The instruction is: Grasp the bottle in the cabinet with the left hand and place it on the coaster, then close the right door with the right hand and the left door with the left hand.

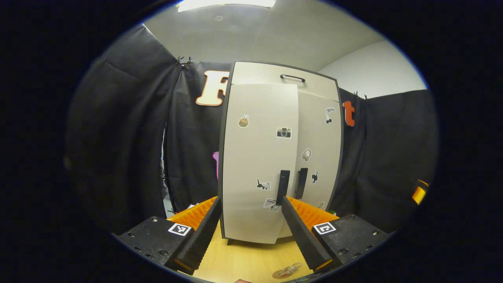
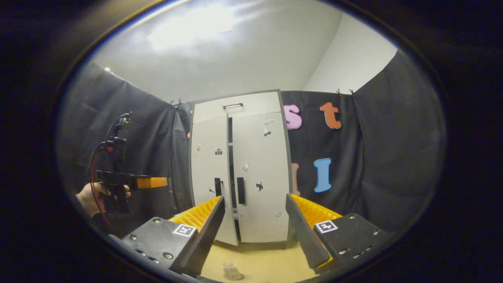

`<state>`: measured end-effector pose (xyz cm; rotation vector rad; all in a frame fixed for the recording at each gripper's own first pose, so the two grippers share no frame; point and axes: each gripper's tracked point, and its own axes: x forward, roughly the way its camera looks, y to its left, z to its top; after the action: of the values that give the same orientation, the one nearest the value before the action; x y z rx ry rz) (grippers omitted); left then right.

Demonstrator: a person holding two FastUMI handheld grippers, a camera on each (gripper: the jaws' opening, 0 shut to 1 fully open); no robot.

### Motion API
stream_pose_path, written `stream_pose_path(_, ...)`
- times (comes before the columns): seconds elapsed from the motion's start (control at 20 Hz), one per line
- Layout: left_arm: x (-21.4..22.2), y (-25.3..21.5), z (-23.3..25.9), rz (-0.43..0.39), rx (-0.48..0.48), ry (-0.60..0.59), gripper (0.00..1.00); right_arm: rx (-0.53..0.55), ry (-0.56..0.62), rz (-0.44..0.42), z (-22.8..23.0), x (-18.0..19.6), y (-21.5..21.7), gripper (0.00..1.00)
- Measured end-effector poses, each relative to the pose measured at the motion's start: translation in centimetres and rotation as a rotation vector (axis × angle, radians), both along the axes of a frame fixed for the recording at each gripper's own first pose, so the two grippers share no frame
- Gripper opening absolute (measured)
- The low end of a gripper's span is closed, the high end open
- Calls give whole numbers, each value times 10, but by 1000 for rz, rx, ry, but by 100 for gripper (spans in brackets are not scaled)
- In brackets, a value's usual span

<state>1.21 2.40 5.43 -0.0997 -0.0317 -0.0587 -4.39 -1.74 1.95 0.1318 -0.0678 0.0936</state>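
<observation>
On the table (image 1: pixel 251 259): a pale cabinet (image 1: pixel 271 157) stands upright against the black booth cloth.
Left door (image 1: pixel 257 165): not fully shut; in the right gripper view it stands slightly ajar, leaving a dark vertical gap beside the right door (image 2: pixel 261 177), which sits flush.
Handles: two black vertical bars, close together near the doors' meeting edge.
Stickers: small pictures scattered over both door fronts.
Left gripper (image 1: pixel 249 210): fingers spread wide, nothing between them, hanging just before the left door; in the right gripper view it appears off to the left, held by a hand (image 2: pixel 92 196).
Right gripper (image 2: pixel 255 210): fingers likewise wide apart and holding nothing, facing the cabinet front.
Bottle (image 2: pixel 232 270): clear, on the table in front of the cabinet, below the right gripper.
Coaster (image 1: pixel 283 272): near the table's front edge; the bottle appears to rest on it.
</observation>
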Motion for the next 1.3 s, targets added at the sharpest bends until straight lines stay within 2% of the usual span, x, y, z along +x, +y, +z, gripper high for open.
stream_pose_path(0.15,1,0,-8,-12,33,4,96,10,14,-7,-8,18,10,94)
stream_pose_path(0.3,8,-6,-25,-30,30,31,96,-26,33,-7,-20,30,13,94)
stream_pose_path(0.45,13,-18,-36,-66,41,54,96,-74,55,-23,-29,33,10,94)
stream_pose_path(0.55,16,-15,-37,-54,72,46,96,-78,37,-14,-28,32,12,94)
stream_pose_path(0.6,17,-15,-35,-52,86,36,93,-76,22,-7,-24,32,12,94)
stream_pose_path(0.7,15,-13,-18,-36,129,-17,96,-81,4,0,-22,33,11,94)
stream_pose_path(0.9,12,-28,14,-78,184,-139,96,-104,-7,-27,-24,31,6,94)
stream_pose_path(1.15,20,-38,-2,-154,91,-68,98,-114,-4,-44,-25,28,4,94)
stream_pose_path(1.3,24,-36,-4,-152,133,-82,98,-114,-11,-73,-26,28,-1,95)
